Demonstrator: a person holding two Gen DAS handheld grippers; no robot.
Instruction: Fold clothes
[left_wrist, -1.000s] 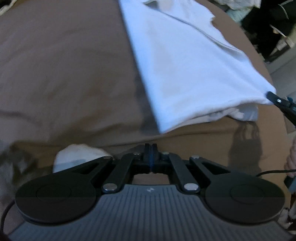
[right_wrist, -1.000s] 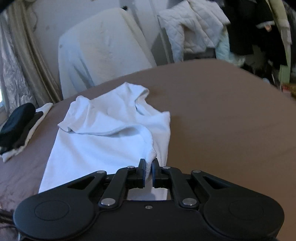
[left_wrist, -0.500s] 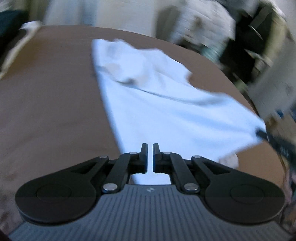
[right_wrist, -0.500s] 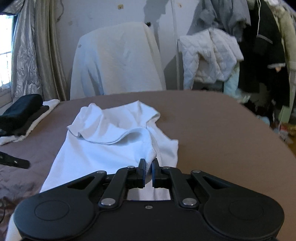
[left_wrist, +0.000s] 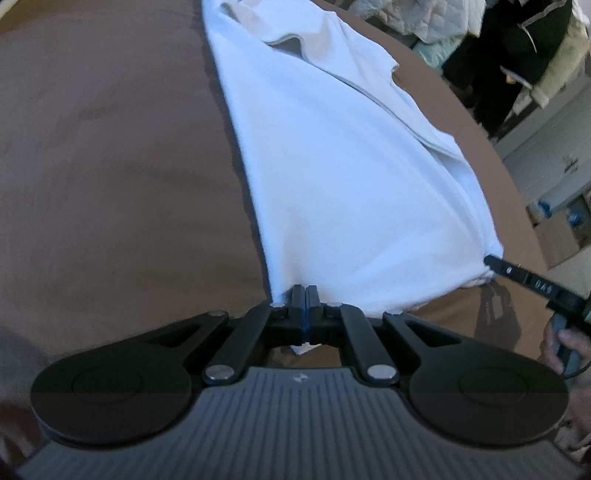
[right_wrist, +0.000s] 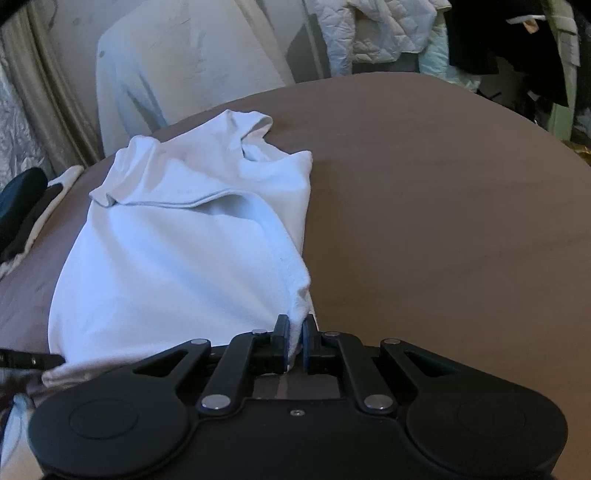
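Note:
A white T-shirt (left_wrist: 343, 177) lies lengthwise on the brown bed cover (left_wrist: 110, 184), its sides folded in and a sleeve on top. My left gripper (left_wrist: 305, 291) is shut on the shirt's near left hem corner, and a bit of white cloth shows behind its fingers. In the right wrist view my right gripper (right_wrist: 294, 325) is shut on the near right hem corner of the T-shirt (right_wrist: 177, 251). Each gripper's tip shows in the other's view: the right gripper (left_wrist: 490, 260) at the hem's far end, the left gripper (right_wrist: 55, 359) at the left edge. The hem hangs slightly lifted between them.
A dark bundle on a white cloth (right_wrist: 22, 206) lies at the cover's far left. Behind the bed stand a chair draped in white (right_wrist: 166, 74), a quilted white jacket (right_wrist: 369, 33) and dark hanging clothes (right_wrist: 517, 55). A cardboard box (left_wrist: 561, 236) sits beyond the bed's right edge.
My left gripper was shut and empty in front of the hem, stood slightly open over it, and has now shut on the corner. The right gripper kept its grip, rose, then sank.

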